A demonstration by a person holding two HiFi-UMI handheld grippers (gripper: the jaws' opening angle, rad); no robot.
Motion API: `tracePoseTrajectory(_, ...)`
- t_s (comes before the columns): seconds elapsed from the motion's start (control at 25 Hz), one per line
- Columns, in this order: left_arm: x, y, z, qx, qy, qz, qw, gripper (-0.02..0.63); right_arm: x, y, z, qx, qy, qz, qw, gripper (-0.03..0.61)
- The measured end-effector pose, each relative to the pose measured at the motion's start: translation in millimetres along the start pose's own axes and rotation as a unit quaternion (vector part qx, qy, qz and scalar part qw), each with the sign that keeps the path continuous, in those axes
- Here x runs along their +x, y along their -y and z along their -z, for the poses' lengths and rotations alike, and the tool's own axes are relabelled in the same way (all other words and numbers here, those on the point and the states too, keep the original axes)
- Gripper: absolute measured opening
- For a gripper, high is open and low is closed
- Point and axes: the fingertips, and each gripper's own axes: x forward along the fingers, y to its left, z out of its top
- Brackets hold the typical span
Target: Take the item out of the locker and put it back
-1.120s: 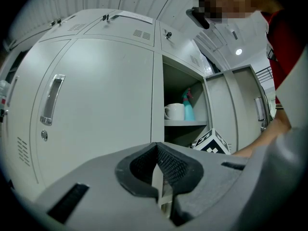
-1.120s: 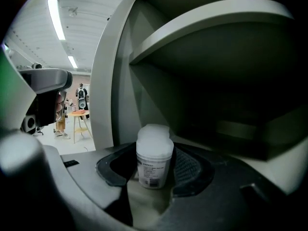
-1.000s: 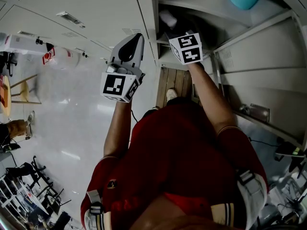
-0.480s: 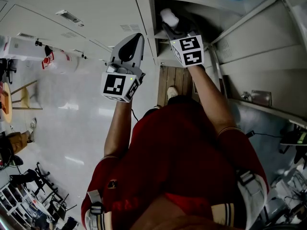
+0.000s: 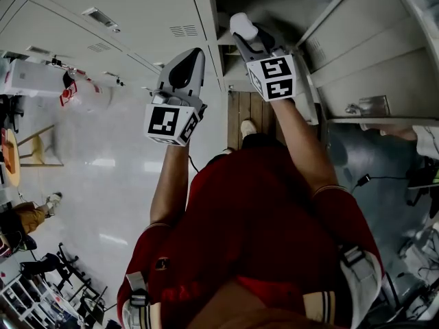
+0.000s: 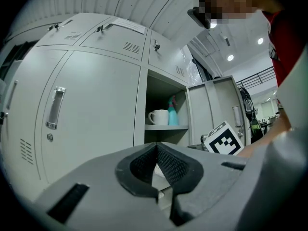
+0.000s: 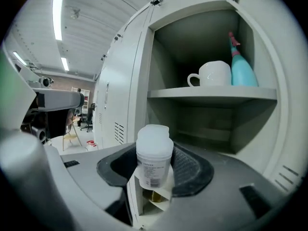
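Note:
A small white capped bottle (image 7: 154, 154) with a printed label stands upright between the jaws of my right gripper (image 7: 154, 165), which is shut on it. In the head view the same bottle (image 5: 241, 26) sticks out past the right gripper (image 5: 245, 38) at the mouth of the open locker (image 5: 288, 9). On the locker's shelf (image 7: 211, 94) stand a white mug (image 7: 214, 73) and a teal spray bottle (image 7: 243, 70). My left gripper (image 5: 193, 53) hovers left of the opening in front of closed doors. Its jaws (image 6: 156, 148) meet at the tips with nothing between them.
Closed grey locker doors (image 5: 137, 12) fill the left. The open locker door (image 5: 374, 60) with its handle (image 5: 367, 106) swings out at the right. Wooden slats (image 5: 250, 112) lie under the person's feet. Chairs and another person (image 5: 27, 214) are at far left.
The right gripper has risen with the white bottle, which now shows bright at the locker's mouth rather than in its shadow. The left gripper has shifted slightly. The mug and teal bottle slid out of the head view.

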Motion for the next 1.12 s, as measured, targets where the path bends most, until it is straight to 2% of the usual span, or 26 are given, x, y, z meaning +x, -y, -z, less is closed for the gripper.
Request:
tracePoseTrajectory(0.64, -40.5, 24.0, 3.2, -0.007, 0.003, 0.037, 0.9993, 0.006, -67.3, -31.6, 16.6, 0.007, -0.006, 0.038, 0.999, 0.201)
tracePoseTrajectory(1.12, -54.5, 30.9, 18.5, -0.008, 0.0, 0.041, 0.9991, 0.006, -88.4, -51.1, 43.3, 0.004, -0.02, 0.043, 0.999, 0.201)
